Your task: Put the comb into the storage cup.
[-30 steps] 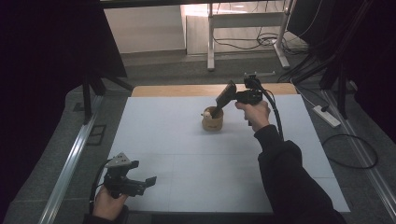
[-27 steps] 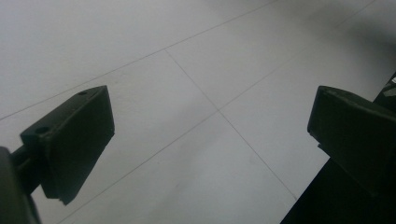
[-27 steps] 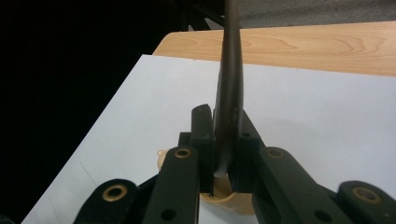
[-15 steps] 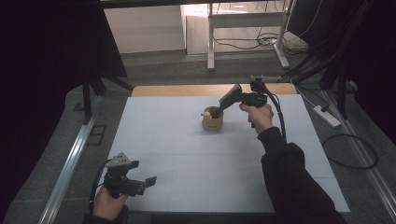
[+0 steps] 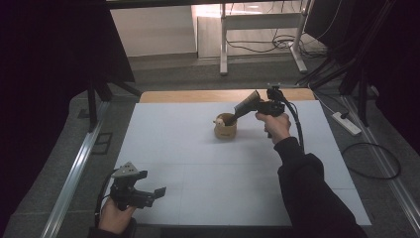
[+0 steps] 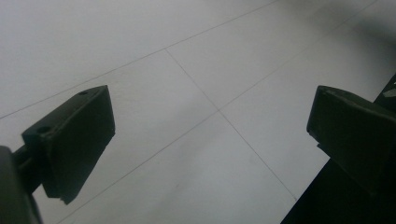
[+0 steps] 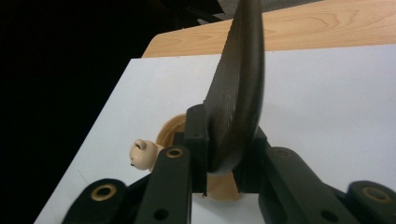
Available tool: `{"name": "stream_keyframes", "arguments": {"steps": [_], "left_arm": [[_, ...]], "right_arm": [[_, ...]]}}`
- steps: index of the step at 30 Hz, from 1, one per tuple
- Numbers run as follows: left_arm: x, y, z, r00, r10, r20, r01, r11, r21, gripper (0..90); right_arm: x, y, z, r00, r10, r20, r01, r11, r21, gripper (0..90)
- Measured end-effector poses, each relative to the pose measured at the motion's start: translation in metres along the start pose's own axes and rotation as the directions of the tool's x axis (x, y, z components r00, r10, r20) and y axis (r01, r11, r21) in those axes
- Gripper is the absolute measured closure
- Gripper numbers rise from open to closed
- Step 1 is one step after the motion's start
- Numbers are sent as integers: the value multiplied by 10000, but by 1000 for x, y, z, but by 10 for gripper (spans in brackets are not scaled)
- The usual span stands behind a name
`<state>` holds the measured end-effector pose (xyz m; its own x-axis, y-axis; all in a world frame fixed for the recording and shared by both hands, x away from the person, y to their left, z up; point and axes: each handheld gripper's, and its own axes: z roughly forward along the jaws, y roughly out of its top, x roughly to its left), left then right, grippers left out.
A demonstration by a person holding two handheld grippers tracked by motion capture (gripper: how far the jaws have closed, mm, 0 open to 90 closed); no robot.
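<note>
A small wooden cup (image 5: 225,130) with a pale bear figure (image 5: 218,121) on its rim stands at the far middle of the white table (image 5: 198,163). A dark ribbed paddle (image 5: 246,104) leans out of the cup, up and to the right. My right gripper (image 5: 253,107) holds its upper part. In the right gripper view the jaws flank the paddle (image 7: 236,79) with no gap showing, though they have just been opening a little. The bear (image 7: 142,155) and cup (image 7: 170,130) lie behind them. My left gripper (image 5: 157,191) rests open at the near left, over bare table (image 6: 210,130).
A wooden strip (image 5: 198,95) runs along the table's far edge. Metal rails (image 5: 74,173) flank the table. Cables and a power strip (image 5: 346,124) lie on the floor at the right. Desk legs (image 5: 224,44) stand beyond the table.
My right hand has sunk slightly and shifted right with the paddle, whose lower end stays in the cup. The left gripper has not moved.
</note>
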<state>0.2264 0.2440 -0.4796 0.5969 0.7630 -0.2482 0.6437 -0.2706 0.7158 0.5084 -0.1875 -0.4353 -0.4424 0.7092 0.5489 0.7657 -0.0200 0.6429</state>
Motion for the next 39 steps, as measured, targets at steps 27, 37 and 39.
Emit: {"name": "stream_keyframes", "arguments": {"steps": [27,37,39], "left_arm": [[0,0,0,10000,14,6,-14,10000,40,16],[0,1,1,10000,15,17,-15,10000,40,16],[0,1,1,10000,11,18,-11,10000,45,16]], "right_arm": [[12,0,-15,9904,-989,966,955,9946,394,331],[17,-4,-18,9868,-1413,790,1363,9885,654,250],[19,-6,-18,9836,-1615,802,1556,9849,756,236]]}}
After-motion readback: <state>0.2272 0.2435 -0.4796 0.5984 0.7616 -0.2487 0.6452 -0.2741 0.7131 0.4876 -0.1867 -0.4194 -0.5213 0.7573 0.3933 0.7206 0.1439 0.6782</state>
